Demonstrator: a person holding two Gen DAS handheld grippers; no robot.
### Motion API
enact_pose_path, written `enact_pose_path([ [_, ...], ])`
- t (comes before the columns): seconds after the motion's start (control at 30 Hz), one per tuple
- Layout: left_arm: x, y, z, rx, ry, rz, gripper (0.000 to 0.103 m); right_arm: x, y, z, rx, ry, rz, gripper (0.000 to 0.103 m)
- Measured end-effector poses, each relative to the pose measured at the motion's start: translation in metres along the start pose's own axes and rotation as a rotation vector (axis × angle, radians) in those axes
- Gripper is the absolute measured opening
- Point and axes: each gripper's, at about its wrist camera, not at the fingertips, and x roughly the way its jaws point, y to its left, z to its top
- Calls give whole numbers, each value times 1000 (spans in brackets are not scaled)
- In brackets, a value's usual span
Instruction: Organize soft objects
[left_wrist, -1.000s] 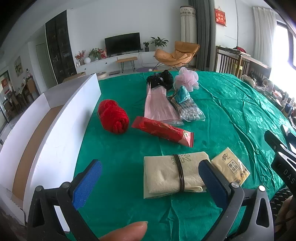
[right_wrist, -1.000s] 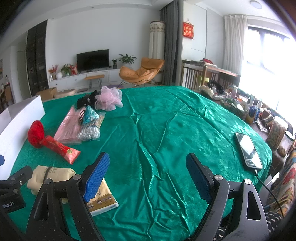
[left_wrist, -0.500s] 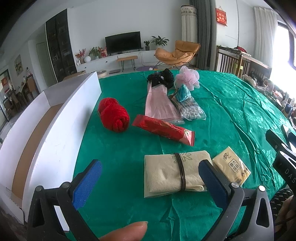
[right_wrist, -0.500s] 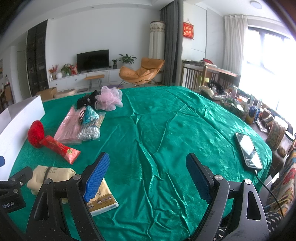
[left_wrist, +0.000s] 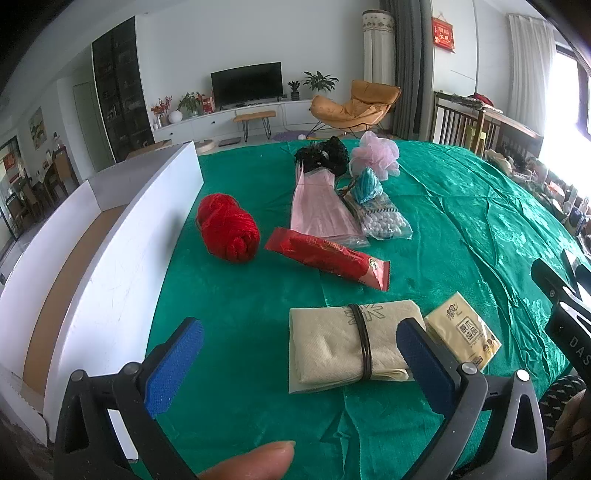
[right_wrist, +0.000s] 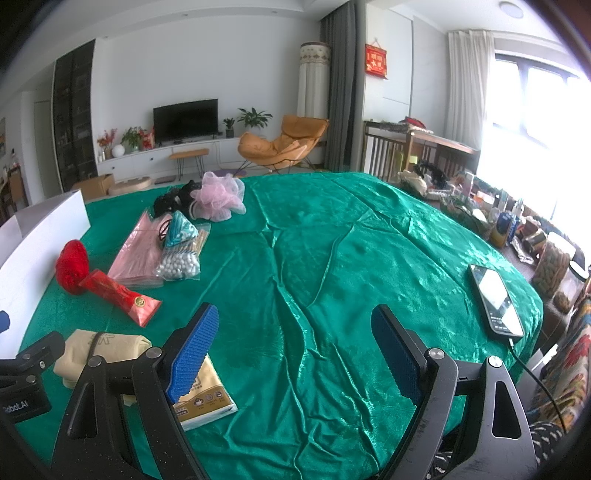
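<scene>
A beige folded cloth (left_wrist: 343, 345), bound by a dark band around its middle, is being seen lying flat near the near edge of the table (left_wrist: 461, 206), which is covered in green fabric; a yellow tissue pack (left_wrist: 461, 332) is lying just beside it. Further in, a red yarn ball (left_wrist: 227, 230), a red packet (left_wrist: 328, 258), a pink bag (left_wrist: 319, 210), a bag of white beads (left_wrist: 384, 221), a black item (left_wrist: 325, 155) and a pink mesh puff (left_wrist: 376, 155) are being shown grouped together. A white box (left_wrist: 110, 251) is standing along the table's left edge. The left gripper (left_wrist: 299, 362) and the right gripper (right_wrist: 291, 354) are both being held spread wide, gripping nothing. Much open cloth is lying toward the right edge, where a phone (right_wrist: 495, 299) is resting. The cloth's right end is being hidden by a blue pad (left_wrist: 424, 365).
</scene>
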Motion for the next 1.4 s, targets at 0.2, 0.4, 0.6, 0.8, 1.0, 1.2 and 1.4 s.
enact_pose_path([
  [0.2,0,1,0,-1,4,-2,103,0,0,0,0,1,1,87],
  [0.4,0,3,-2,6,14,-5,103,5,8,-1,-2,18,11,87],
  [0.6,1,8,-6,7,26,4,103,5,9,-1,-3,17,10,87],
  [0.8,4,14,-7,-10,40,5,103,7,7,-2,-4,17,11,87],
  [1.0,4,12,-7,-3,38,-1,103,7,8,-2,-4,18,11,87],
  [1.2,3,11,-6,2,43,-5,103,7,8,-1,-5,19,11,87],
  [1.4,3,15,-9,9,53,2,103,9,8,-3,-3,20,12,87],
])
